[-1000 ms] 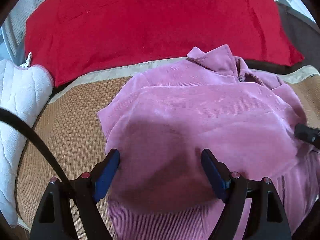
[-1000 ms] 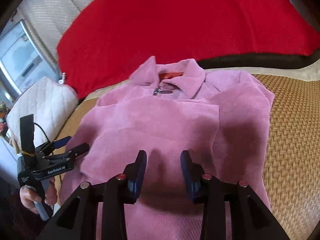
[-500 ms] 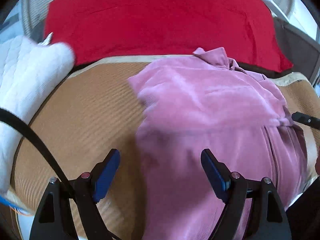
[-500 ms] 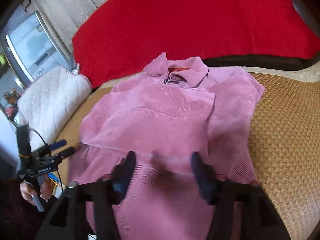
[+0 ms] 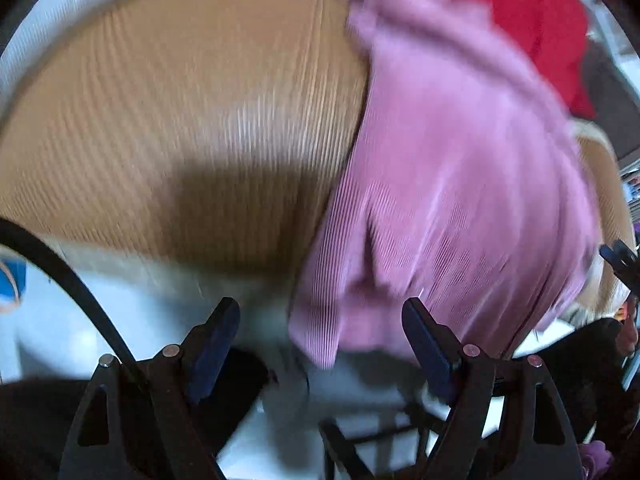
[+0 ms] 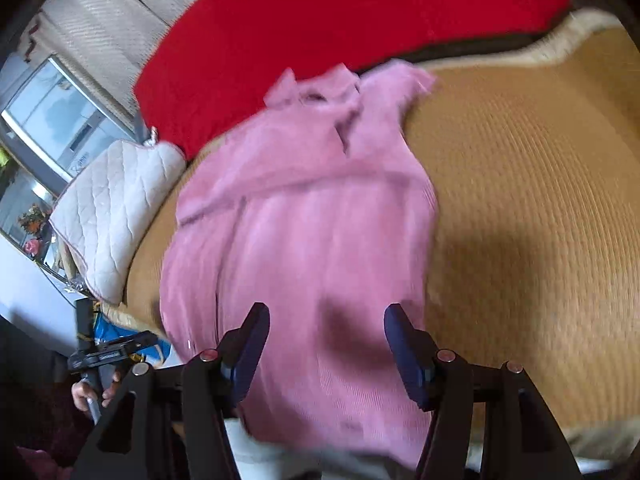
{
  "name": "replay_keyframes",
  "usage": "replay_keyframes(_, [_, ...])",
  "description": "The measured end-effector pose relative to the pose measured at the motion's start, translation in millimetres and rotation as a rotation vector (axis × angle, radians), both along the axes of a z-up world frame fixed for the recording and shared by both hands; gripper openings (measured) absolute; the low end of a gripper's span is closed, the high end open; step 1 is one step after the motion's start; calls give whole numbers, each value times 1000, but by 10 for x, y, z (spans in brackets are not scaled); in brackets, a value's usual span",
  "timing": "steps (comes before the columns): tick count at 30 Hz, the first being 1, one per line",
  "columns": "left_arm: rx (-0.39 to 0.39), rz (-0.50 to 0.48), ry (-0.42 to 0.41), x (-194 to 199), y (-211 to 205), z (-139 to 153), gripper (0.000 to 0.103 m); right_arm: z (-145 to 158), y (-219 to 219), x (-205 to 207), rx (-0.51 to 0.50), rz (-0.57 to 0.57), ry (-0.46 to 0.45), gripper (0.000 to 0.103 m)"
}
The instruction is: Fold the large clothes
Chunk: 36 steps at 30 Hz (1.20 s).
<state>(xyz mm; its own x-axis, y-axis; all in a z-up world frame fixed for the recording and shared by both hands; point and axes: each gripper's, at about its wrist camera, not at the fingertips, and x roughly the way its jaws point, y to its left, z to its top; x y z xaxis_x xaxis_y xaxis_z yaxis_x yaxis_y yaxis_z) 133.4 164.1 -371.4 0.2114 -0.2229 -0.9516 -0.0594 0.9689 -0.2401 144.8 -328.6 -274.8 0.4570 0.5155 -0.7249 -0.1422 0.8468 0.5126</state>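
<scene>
A pink corduroy garment (image 6: 304, 240) lies on the woven tan mat (image 6: 520, 208), collar toward the far side and hem over the near edge. My right gripper (image 6: 326, 316) hovers open above the garment's lower part, nothing pressed between its blue pads. My left gripper (image 5: 320, 320) is wide open at the mat's near edge, the garment's (image 5: 460, 200) lower left hem corner just ahead between its fingers, untouched. The view is blurred by motion. In the right wrist view a hand (image 6: 90, 394) holds the left gripper (image 6: 104, 354) at the lower left.
A red cushion (image 6: 340, 28) lies behind the mat. A white quilted pad (image 6: 116, 204) sits at the mat's left, by a window (image 6: 52, 120). Pale floor (image 5: 100, 312) shows below the mat's (image 5: 180, 120) near edge. The right gripper's tip (image 5: 620, 260) enters at the right.
Both grippers have drawn back toward the mat's near edge. The left one swung left off the garment's middle to its hem corner and tipped downward. The right jaws have widened.
</scene>
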Motion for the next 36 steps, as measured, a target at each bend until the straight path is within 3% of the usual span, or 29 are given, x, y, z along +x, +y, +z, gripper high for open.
replay_keyframes(3, [-16,-4,21,18,-60,-124,83,-218,-70,-193,-68,7,125,70])
replay_keyframes(7, [27,-50,4,57,-208,-157,83,-579,-146,-305,-159,2,288,70])
replay_keyframes(10, [27,-64,-46,62,-265,-96,83,-731,-173,-249,-189,-24,333,70])
replay_keyframes(12, [34,-80,-84,55,-292,-46,75,-800,-144,-197,-196,-10,360,70])
replay_keyframes(14, [26,-93,-82,63,-318,-64,56,-876,-89,-153,-190,11,385,70])
replay_keyframes(18, [-5,-91,-45,57,-343,-115,53,-997,27,-140,-189,21,398,72])
replay_keyframes(19, [-11,-88,-45,50,-382,-120,56,-1014,48,-148,-183,13,394,70])
replay_keyframes(20, [-29,-81,-36,50,-371,-115,67,-1015,67,-163,-179,6,388,66])
replay_keyframes(22, [-35,-66,-33,45,-318,-91,72,-955,127,-193,-143,30,367,37])
replay_keyframes(26, [-77,-19,-47,56,-169,-56,72,-747,218,-276,-127,68,265,36])
replay_keyframes(30, [-107,-10,-62,27,12,-13,71,-833,295,-259,-152,44,314,39])
replay_keyframes(31, [-109,-12,-59,27,35,-6,71,-874,324,-235,-160,38,332,51])
replay_keyframes(32, [-108,-15,-55,8,80,21,71,-926,302,-247,-178,32,341,57])
replay_keyframes(36, [-114,-43,-31,30,-103,-103,71,-1022,320,-264,-191,34,337,58])
